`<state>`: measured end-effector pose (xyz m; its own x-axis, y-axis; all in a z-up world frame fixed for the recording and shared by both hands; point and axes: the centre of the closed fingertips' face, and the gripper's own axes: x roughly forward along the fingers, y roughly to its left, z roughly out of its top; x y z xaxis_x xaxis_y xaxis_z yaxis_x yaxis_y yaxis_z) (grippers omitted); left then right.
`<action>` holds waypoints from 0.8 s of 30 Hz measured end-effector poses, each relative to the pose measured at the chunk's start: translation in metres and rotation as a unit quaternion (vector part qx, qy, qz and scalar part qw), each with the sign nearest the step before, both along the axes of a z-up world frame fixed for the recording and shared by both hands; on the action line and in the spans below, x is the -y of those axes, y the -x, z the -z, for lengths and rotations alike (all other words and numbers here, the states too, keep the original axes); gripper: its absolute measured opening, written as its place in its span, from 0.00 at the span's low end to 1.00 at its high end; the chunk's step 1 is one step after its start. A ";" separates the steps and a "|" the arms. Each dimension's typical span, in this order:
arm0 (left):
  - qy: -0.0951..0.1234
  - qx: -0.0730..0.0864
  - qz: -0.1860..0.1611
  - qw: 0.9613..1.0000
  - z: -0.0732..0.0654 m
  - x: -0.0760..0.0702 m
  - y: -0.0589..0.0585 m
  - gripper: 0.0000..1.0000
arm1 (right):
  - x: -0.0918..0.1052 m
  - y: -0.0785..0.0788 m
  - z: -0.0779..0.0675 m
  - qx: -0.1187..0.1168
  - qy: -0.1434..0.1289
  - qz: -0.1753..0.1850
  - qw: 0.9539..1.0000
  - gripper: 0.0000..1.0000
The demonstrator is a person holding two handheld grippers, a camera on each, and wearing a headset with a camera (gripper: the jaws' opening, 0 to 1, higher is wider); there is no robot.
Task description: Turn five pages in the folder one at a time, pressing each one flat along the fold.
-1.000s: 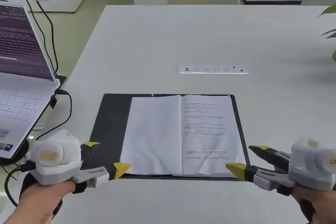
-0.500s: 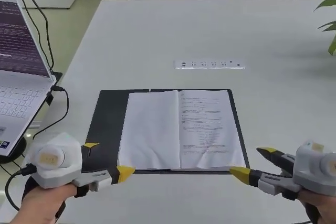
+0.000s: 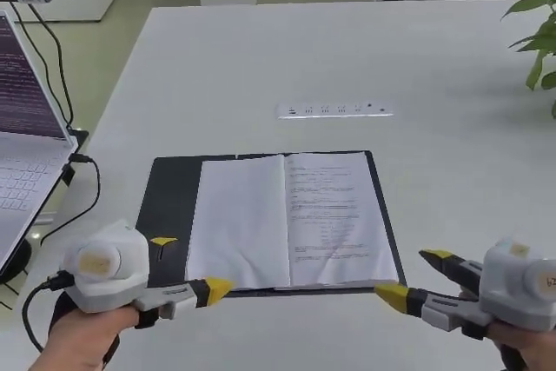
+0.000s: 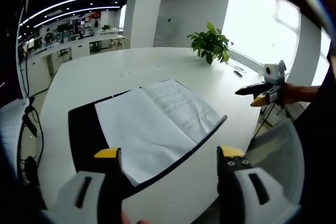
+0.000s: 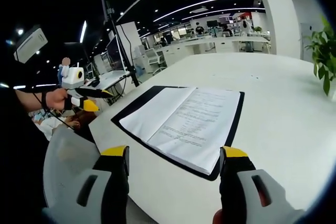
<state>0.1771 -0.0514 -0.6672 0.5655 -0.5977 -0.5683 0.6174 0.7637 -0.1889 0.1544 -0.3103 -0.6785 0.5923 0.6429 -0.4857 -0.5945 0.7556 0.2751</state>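
Folder lies open flat on the table, just ahead of me; L gripper & R gripper both gape empty at its near corners, so I'd nip only the top right page by its corner w/ R, L pinning the folder.

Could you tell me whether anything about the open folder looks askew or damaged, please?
Only slightly: the blank left page shows faint creases near its lower edge. The folder itself lies open and flat on the table.
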 end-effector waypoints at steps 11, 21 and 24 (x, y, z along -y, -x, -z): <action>0.004 -0.003 0.044 0.999 -0.001 0.046 -0.015 0.71 | 0.002 0.003 -0.001 -0.002 0.001 0.003 1.000 0.69; -0.004 -0.002 0.100 0.995 0.002 0.098 -0.031 0.70 | 0.005 0.005 0.004 -0.008 0.006 -0.001 1.000 0.69; -0.008 -0.003 0.111 0.994 0.006 0.112 -0.036 0.70 | 0.006 0.005 0.004 -0.008 0.006 -0.001 1.000 0.68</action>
<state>0.2128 -0.1629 -0.6729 0.4172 -0.6984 -0.5815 0.7702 0.6113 -0.1817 0.1495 -0.3164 -0.6829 0.5831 0.6381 -0.5028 -0.5912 0.7578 0.2761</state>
